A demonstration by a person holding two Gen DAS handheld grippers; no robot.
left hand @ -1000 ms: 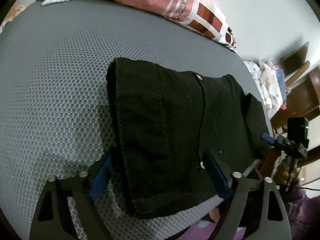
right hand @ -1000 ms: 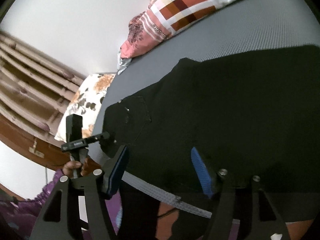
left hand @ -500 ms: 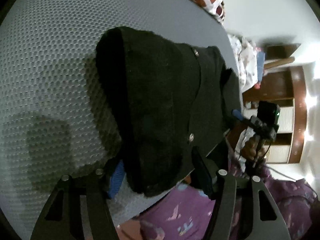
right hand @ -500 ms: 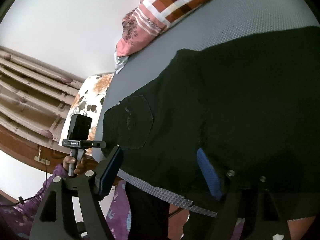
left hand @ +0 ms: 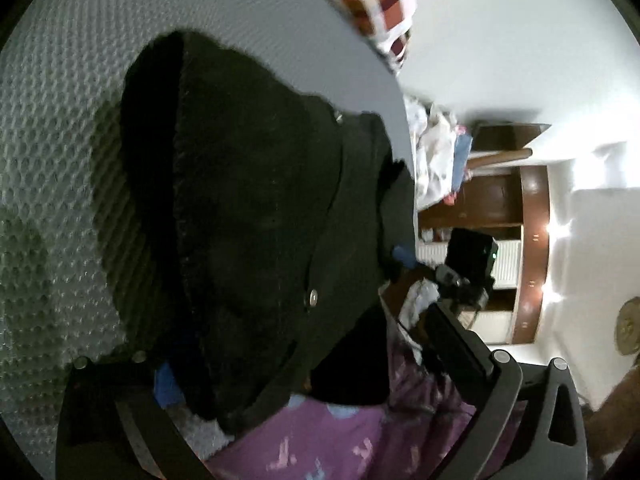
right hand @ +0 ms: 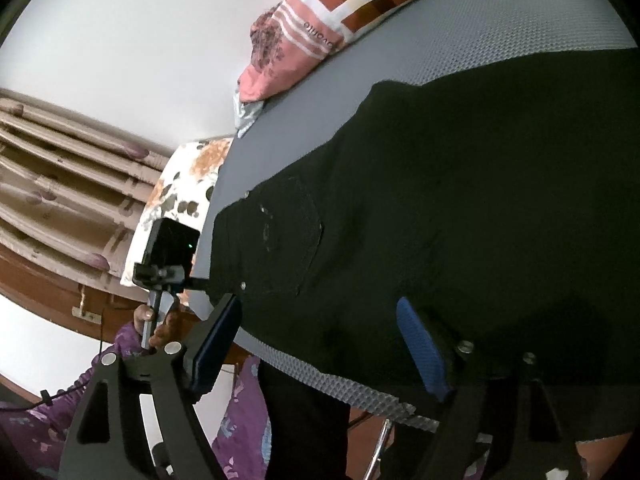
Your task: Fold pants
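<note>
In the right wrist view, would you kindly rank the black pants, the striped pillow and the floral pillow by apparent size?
1. Black pants, by far.
2. Striped pillow, partly cropped.
3. Floral pillow, partly hidden, so unsure.

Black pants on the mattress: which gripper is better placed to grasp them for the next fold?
Probably the left gripper: a corner of the pants sits deep between its open fingers, covering one pad. The right gripper, also open, only reaches their edge.

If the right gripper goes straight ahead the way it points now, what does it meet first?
Most likely the black pants: their near edge already lies between the open right gripper fingers, over the grey mattress. Depth is uncertain.
</note>
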